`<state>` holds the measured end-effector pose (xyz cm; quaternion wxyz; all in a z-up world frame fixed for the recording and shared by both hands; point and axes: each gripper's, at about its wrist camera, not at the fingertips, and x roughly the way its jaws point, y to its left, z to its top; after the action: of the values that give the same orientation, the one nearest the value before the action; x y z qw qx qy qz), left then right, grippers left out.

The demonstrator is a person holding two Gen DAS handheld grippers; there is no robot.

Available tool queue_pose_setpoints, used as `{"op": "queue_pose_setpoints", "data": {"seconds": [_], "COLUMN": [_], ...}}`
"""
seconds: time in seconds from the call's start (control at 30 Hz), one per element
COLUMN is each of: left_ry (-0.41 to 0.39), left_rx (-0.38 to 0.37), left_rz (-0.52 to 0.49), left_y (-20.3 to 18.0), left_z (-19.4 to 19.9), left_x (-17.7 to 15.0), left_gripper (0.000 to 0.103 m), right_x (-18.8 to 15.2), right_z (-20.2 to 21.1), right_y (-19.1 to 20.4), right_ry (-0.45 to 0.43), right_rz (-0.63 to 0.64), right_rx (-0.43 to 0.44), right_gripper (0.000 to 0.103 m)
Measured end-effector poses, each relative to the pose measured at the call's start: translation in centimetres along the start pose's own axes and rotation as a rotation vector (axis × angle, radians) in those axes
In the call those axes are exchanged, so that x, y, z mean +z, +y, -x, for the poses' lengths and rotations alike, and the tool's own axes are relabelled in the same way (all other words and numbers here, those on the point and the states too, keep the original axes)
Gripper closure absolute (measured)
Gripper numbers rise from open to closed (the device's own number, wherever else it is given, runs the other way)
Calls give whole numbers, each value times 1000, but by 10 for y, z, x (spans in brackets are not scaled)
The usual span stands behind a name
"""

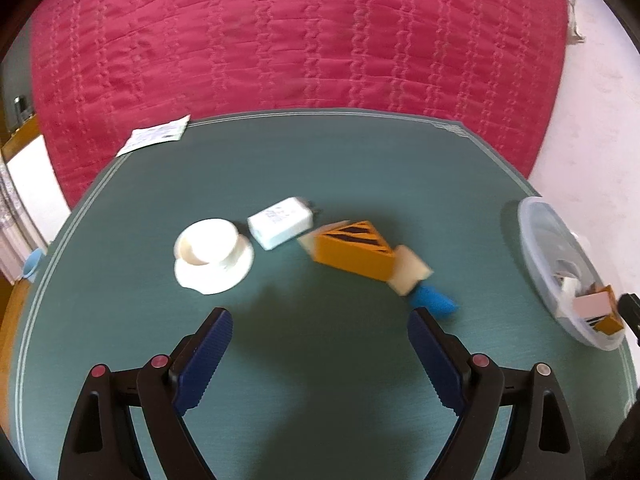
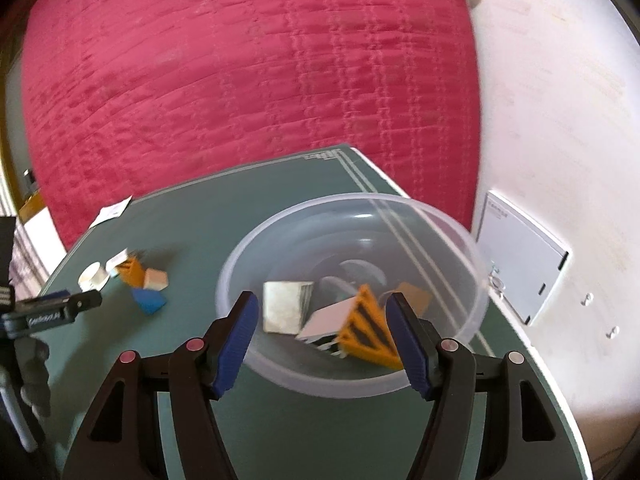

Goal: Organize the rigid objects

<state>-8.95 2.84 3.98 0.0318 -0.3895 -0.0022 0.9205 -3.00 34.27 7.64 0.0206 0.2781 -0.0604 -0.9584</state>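
Observation:
In the left wrist view my left gripper (image 1: 320, 320) is open and empty above the green table (image 1: 320, 160). Beyond it lie a white cup-shaped piece (image 1: 212, 254), a white charger (image 1: 282, 222), an orange striped wedge (image 1: 356, 250), a beige block (image 1: 410, 274) and a blue block (image 1: 434, 302). In the right wrist view my right gripper (image 2: 322, 306) is open and empty over the clear plastic bowl (image 2: 472, 280). The bowl holds an orange striped wedge (image 2: 370, 334), a beige block (image 2: 284, 306) and a grey flat piece (image 2: 328, 318).
A red quilted bed (image 1: 300, 40) lies behind the table. A paper leaflet (image 1: 156, 138) sits at the table's far left corner. The bowl (image 1: 536, 240) stands at the right edge. A white panel (image 2: 520, 256) lies on the floor to the right.

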Motion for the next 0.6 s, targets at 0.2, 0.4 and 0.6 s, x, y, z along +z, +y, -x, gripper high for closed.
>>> {"op": "queue_pose_setpoints", "data": {"seconds": [0.2, 0.4, 0.6], "left_ry": [16, 14, 13], "left_rx": [57, 109, 166], "left_rz": [40, 48, 46], "left_y": [31, 49, 62], "left_z": [-2, -4, -15], "left_x": [0, 2, 11], "left_gripper": [11, 11, 11], "right_x": [-8, -18, -28], "right_z": [7, 10, 11], "right_y": [25, 48, 61], "right_ry": [10, 26, 43], "right_rz": [76, 148, 187], "right_rx": [63, 113, 135], "right_gripper": [33, 33, 32]}}
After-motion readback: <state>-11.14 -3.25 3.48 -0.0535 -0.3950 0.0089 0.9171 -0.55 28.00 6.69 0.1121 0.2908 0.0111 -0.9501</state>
